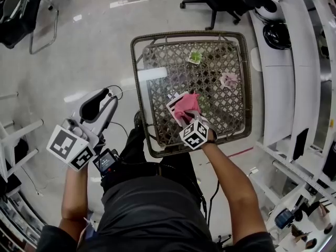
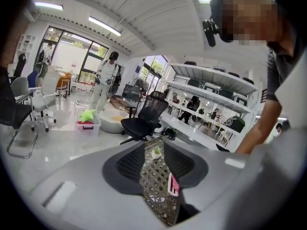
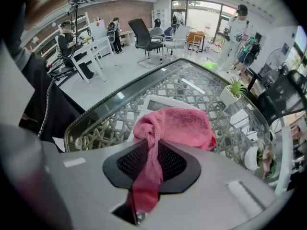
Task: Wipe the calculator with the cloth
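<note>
A white calculator lies on the glass-topped wicker table, near its front edge. Most of it is covered by a pink cloth. My right gripper points steeply down over it and is shut on a twisted end of the cloth. The rest of the cloth is spread over the calculator. My left gripper hangs over the floor left of the table, touching nothing. Its jaws stand a narrow slit apart, and the table and the cloth show through that slit.
A small green potted plant stands at the table's far side, and a small pink-flowered pot is toward its right. White shelves run along the right. A black office chair stands beyond the table, and a metal chair at far left.
</note>
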